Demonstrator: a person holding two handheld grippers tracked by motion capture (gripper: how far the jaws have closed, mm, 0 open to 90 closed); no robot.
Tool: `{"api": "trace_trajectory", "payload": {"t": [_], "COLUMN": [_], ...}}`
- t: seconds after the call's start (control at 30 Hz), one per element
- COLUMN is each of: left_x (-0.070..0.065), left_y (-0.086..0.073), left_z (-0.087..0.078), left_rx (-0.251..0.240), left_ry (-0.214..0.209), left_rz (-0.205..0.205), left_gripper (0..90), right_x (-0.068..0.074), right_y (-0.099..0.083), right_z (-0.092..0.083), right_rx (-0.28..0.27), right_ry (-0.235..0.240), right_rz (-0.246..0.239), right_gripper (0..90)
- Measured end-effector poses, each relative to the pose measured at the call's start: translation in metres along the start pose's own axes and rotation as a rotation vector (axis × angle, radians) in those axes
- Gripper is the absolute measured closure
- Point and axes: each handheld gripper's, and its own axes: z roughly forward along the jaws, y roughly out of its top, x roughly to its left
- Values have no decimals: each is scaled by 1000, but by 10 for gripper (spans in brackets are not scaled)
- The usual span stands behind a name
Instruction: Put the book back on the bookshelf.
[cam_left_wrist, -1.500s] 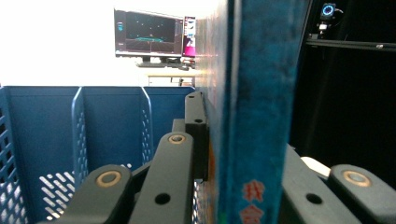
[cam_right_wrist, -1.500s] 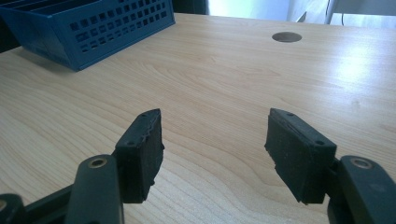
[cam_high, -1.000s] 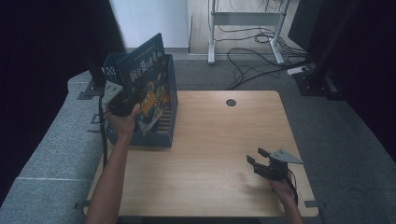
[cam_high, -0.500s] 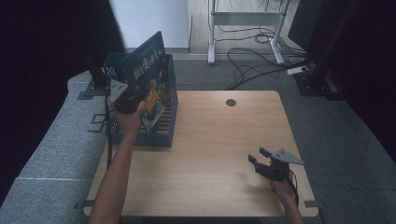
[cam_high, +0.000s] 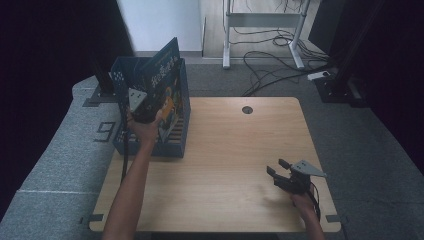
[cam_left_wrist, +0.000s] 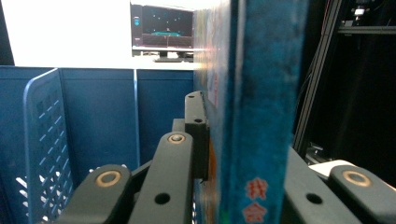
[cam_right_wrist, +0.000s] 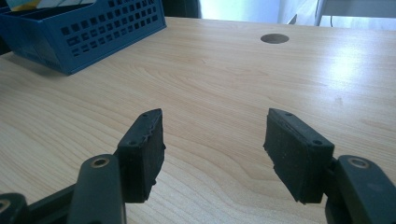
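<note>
Right gripper (cam_high: 276, 168), nearest the viewer at the desk's near right corner: it rests low over the bare desk (cam_high: 235, 150), jaws spread with nothing between them, as its own view confirms (cam_right_wrist: 212, 144). It sits where it did a second ago.

Left gripper (cam_high: 142, 111), over the desk's left edge: its jaws are pinched on a large blue picture book (cam_high: 165, 95), one pad (cam_left_wrist: 196, 130) flat against the cover and the spine edge (cam_left_wrist: 261, 116) running up between the jaws in the left gripper view. The grip has not changed over the last second.

Change: compared with a second ago, the hand and the book sit lower and nearer the blue slatted file rack (cam_high: 175, 142) at the far left corner of the desk. The book's lower edge now appears to lie inside the rack's walls (cam_left_wrist: 42, 140), though whether it touches the bottom cannot be told. Judged from this, the book is being filed into the rack and the lowering is well under way, with release not yet made.

Orientation: the book stands on edge, cover facing the desk's right side. Its long axis rises steeply, with the top corner tilted away toward the far edge and projecting above the rack.
</note>
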Motion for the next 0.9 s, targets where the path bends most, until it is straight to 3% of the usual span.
{"api": "trace_trajectory", "payload": {"t": [0.2, 0.57, 0.7, 0.77, 0.9], "left_x": [-1, -2, -3, -4, -7], "left_y": [-9, -10, -13, -18, -26], "left_z": [5, 8, 13, 15, 18], "left_rx": [7, -19, -1, 20, 27], "left_ry": [8, 26, 31, 29, 36], "left_rz": [-2, -5, -10, 15, 21], "left_gripper": [823, 824, 822, 822, 822], "right_x": [2, 2, 2, 2, 1], "right_y": [-2, -2, -3, -3, -2], "right_z": [1, 1, 2, 1, 0], "right_rx": [6, 10, 9, 9, 7], "right_ry": [1, 2, 1, 0, -1], "right_rz": [-1, 0, -4, -5, 0], "right_gripper": [364, 364, 364, 364, 364]}}
